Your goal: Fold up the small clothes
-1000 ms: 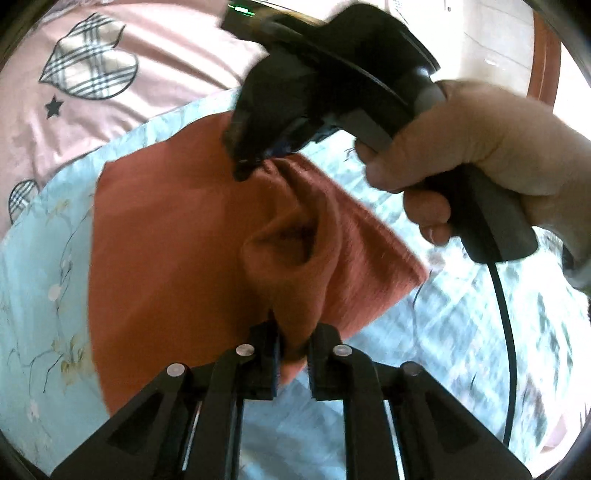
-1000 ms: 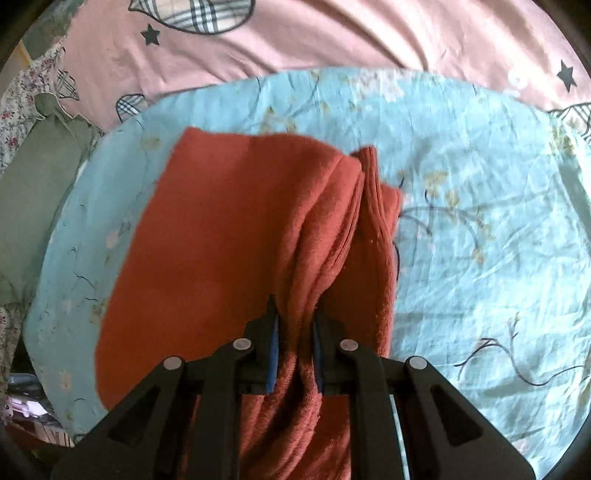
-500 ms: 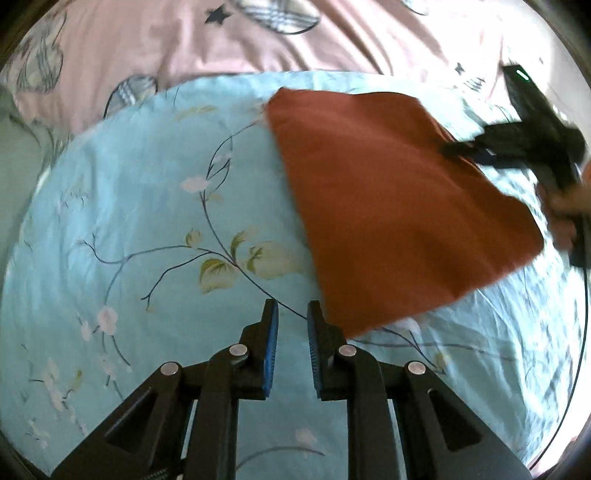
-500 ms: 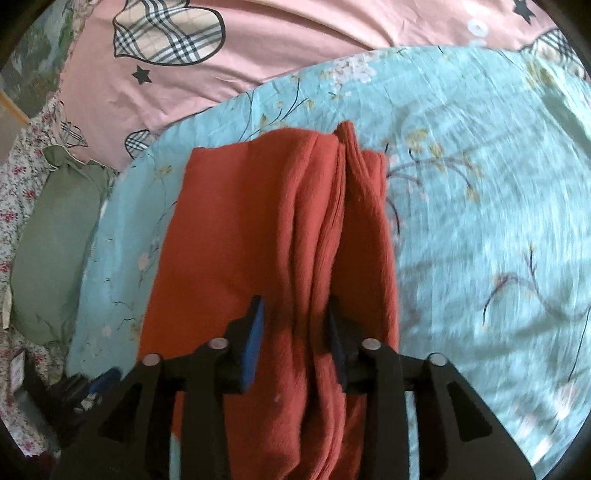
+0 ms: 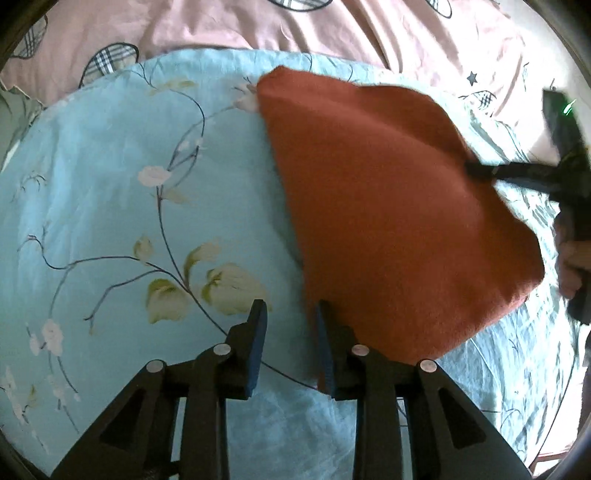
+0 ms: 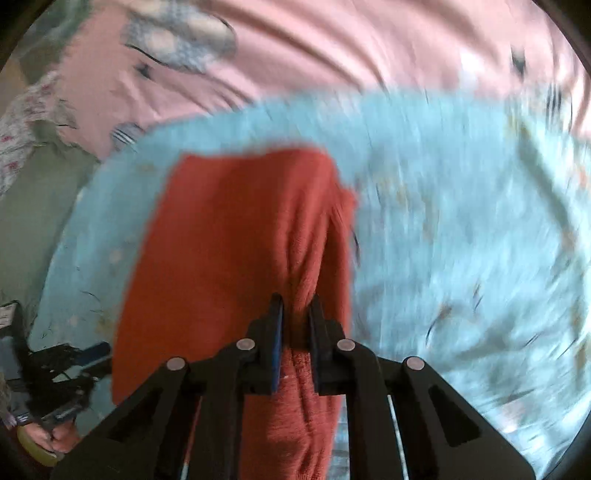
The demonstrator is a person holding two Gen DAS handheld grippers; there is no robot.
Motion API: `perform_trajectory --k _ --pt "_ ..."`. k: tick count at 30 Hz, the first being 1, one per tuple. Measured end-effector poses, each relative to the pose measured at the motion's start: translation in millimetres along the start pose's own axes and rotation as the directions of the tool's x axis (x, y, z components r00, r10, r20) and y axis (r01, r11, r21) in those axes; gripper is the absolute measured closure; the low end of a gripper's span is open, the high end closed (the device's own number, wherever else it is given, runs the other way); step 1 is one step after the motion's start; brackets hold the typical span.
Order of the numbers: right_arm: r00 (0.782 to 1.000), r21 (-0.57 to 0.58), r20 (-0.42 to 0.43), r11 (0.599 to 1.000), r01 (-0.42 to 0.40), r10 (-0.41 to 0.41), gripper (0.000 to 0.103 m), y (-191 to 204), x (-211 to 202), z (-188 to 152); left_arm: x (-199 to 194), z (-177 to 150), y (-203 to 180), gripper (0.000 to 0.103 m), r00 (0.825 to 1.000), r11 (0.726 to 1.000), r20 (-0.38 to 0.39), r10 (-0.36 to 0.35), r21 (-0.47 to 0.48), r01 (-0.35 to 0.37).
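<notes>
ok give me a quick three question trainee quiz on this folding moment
1. True or false: the left tongs grip the rust-red knitted garment.
2. Which tongs pinch a ridge of it? A left B right C neither
3. Fill in: the garment lies on a light blue ____ sheet.

Key: 1 false, they stand open beside its edge. 2 B, the right tongs. 3 floral.

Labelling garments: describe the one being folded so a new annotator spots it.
On the pink bedsheet lies a light blue floral cloth. On it rests the garment: a plain rust-red fuzzy knit, the only solid-coloured, unpatterned fabric there, pinched by the right gripper.
</notes>
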State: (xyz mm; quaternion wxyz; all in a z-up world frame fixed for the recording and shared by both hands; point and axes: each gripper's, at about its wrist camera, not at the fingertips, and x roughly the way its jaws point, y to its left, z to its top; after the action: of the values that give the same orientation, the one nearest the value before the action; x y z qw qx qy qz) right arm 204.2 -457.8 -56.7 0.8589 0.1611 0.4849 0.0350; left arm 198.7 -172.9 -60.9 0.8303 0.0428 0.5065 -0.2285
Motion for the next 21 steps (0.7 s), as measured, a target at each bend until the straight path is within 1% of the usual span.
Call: perform_trajectory --k 2,5,7,10,11,13,14,16,17,19,20,21 --pt "0.999 0.044 0.018 0.998 -0.035 0.034 0.089 -6 -1 -4 0 0 1 0.075 1.0 1.0 0.0 -0.009 -0.003 0.009" --pt "0.996 0.06 0.058 0.996 -0.064 0.061 0.089 -5 -19 -4 -2 0 5 0.075 1.0 1.0 -0.007 -0.027 -0.011 0.026" --pt "0.998 0.055 0.054 0.997 -0.046 0.043 0.089 -2 -19 -3 -3 0 5 0.074 0.999 0.999 -0.008 -0.031 -0.011 0.031" --pt "1.0 0.05 -0.012 0.999 0.008 -0.007 0.089 -5 -1 -6 -1 1 6 0.073 0.999 0.999 -0.013 -0.036 -0.022 0.035" --pt "1.0 0.044 -0.015 0.999 0.024 -0.024 0.088 -3 1 -6 -1 1 6 0.073 0.999 0.999 -0.013 -0.033 -0.022 0.033" --pt "0.999 0.048 0.009 0.998 0.034 -0.035 0.082 2 -6 -2 -2 -1 5 0.072 1.0 0.999 -0.012 -0.027 -0.018 0.026" --pt "0.999 0.056 0.022 0.998 0.03 -0.031 0.076 3 -9 1 -2 -1 5 0.072 1.0 0.999 -0.013 -0.028 -0.017 0.028" --pt "0.998 0.064 0.053 0.998 0.029 -0.033 0.074 5 -16 8 -4 0 6 0.072 0.999 0.999 -0.016 -0.035 -0.023 0.035" --pt "0.997 0.067 0.059 0.997 0.036 -0.04 0.071 4 -16 12 -6 0 7 0.07 0.999 0.999 -0.014 -0.043 -0.029 0.043" --pt "0.997 0.083 0.068 0.996 0.041 -0.047 0.06 1 -18 15 -10 2 8 0.065 0.999 0.999 0.0 -0.044 -0.032 0.044" --pt "0.997 0.094 0.066 0.995 0.034 -0.04 0.05 0 -17 14 -12 4 7 0.062 0.999 0.999 0.01 -0.036 -0.031 0.036" --pt "0.997 0.097 0.063 0.995 0.027 -0.033 0.047 0 -17 12 -12 5 6 0.058 0.999 0.999 0.012 -0.034 -0.031 0.034"
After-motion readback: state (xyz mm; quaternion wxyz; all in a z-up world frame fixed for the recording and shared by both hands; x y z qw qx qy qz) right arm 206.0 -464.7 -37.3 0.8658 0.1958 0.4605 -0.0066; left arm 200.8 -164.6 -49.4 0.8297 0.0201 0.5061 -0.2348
